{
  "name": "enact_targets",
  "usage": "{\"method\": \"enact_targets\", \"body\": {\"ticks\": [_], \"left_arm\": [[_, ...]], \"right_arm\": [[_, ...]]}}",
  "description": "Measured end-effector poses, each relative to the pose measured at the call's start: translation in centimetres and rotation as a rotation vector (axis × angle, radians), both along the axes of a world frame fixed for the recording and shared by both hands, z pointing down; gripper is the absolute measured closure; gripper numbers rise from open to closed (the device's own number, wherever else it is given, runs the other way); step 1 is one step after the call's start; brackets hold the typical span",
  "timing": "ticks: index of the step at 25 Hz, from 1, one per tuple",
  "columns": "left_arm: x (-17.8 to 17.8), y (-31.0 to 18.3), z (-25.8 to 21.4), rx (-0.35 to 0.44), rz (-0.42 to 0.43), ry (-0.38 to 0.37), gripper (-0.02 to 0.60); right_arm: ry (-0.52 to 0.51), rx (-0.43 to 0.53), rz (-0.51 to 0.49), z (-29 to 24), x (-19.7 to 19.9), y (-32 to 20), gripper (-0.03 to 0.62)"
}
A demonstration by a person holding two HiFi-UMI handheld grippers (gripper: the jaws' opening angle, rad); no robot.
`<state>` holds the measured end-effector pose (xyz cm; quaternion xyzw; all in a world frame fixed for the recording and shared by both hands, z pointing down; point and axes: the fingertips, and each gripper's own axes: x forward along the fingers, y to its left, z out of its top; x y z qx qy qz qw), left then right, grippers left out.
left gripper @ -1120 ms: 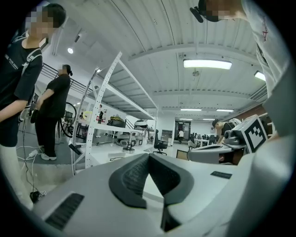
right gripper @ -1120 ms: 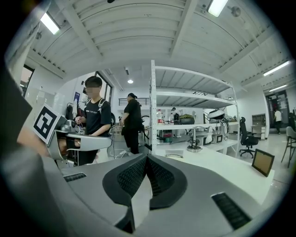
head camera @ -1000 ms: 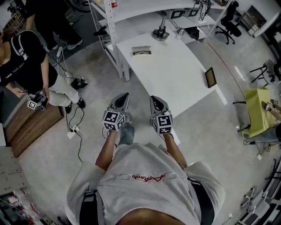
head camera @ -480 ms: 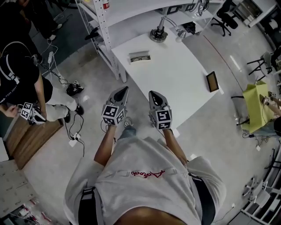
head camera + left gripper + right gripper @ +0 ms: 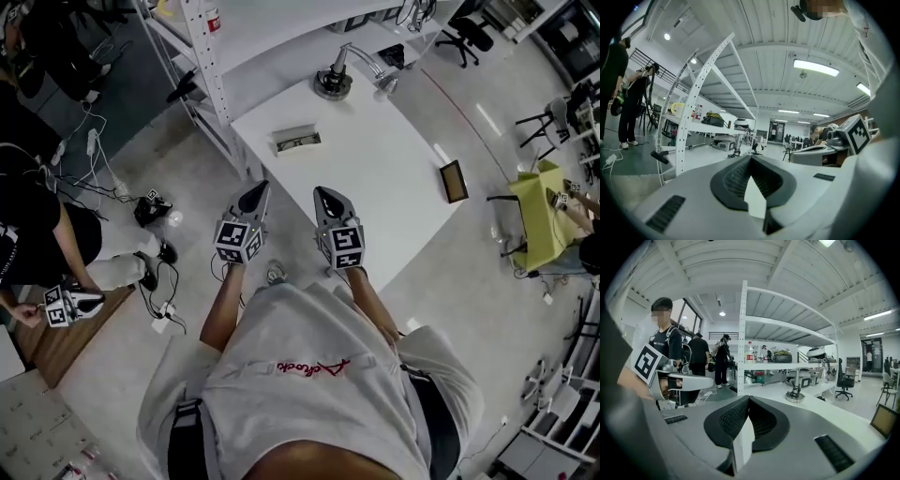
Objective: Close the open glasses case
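**Fingers.** Left gripper: the left gripper view shows the jaws pressed together tip to tip, with nothing between them. Right gripper: the same, clenched on itself and empty. The two are held side by side and about level. They point toward the white table and are short of its near edge, over bare floor.

**Task thing.** The glasses case lies open on the white table, toward its far left part and well apart from both grippers. What is inside is too small to tell.

**Progress (judgement).** Nothing is done yet; the case is open and untouched. What is left is to come up to the table, reach the case, fold the lid over and press it shut.

**Surface.** The table top is smooth, white and mostly bare.
- A metal stand on a round base is at the far edge.
- A small dark framed panel is near the right edge.

**Room.**
- The floor is grey.
- A white shelving rack stands just left of the table.
- Cables trail on the floor left of the table.
- Another person, farther left of the table, holds a marker-cubed tool.
- A black office chair is beyond the table's far end.
- A yellow-green object is well to the right of the table.
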<state>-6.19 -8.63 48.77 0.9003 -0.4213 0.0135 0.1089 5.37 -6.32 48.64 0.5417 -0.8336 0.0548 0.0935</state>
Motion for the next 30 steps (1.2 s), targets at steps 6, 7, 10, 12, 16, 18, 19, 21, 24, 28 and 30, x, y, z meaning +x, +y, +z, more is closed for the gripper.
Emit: {"method": "enact_targets", "body": {"ticks": [6,7,10,12,16,18,19,21,24,28,30], "left_arm": [[-0.8,-2.5,0.8,-0.002,0.042,-0.014,0.557],[-0.8,-2.8,0.9,-0.007,0.046,-0.014,0.557],[-0.5,-3.6,1.2,-0.02,0.055,-0.005,0.557],[-0.5,-4.0,1.4,-0.027,0.056,0.0,0.557],[-0.6,-5.2,1.7,-0.02,0.056,-0.013,0.557],[-0.6,-6.0,2.1,-0.02,0.048,-0.021,0.557],[-0.7,-6.3,2.3,-0.024,0.041,-0.021,0.557],[-0.7,-7.0,2.6,-0.031,0.032,-0.021,0.557],[-0.5,-8.5,2.9,-0.035,0.026,-0.025,0.557],[-0.2,-10.3,2.8,-0.041,0.016,-0.029,0.557],[0.0,-11.1,3.1,-0.048,0.013,-0.032,0.557]], "right_arm": [[0.009,0.004,0.032,0.6,-1.1,-2.8,0.559],[0.009,0.0,0.036,0.7,-1.1,-3.0,0.559],[0.019,-0.013,0.045,1.0,-0.9,-3.6,0.559],[0.02,-0.023,0.047,1.4,-0.8,-4.0,0.559],[0.016,-0.027,0.038,1.8,-1.0,-5.4,0.559],[0.014,-0.031,0.026,1.9,-1.2,-6.3,0.559],[0.013,-0.033,0.021,1.9,-1.2,-6.7,0.559],[0.008,-0.035,0.018,2.0,-1.0,-7.6,0.559],[0.002,-0.034,0.017,2.3,-0.7,-9.4,0.559],[-0.008,-0.049,0.006,2.6,-0.5,-11.3,0.559],[-0.003,-0.058,-0.003,2.9,-0.5,-12.1,0.559]]}}
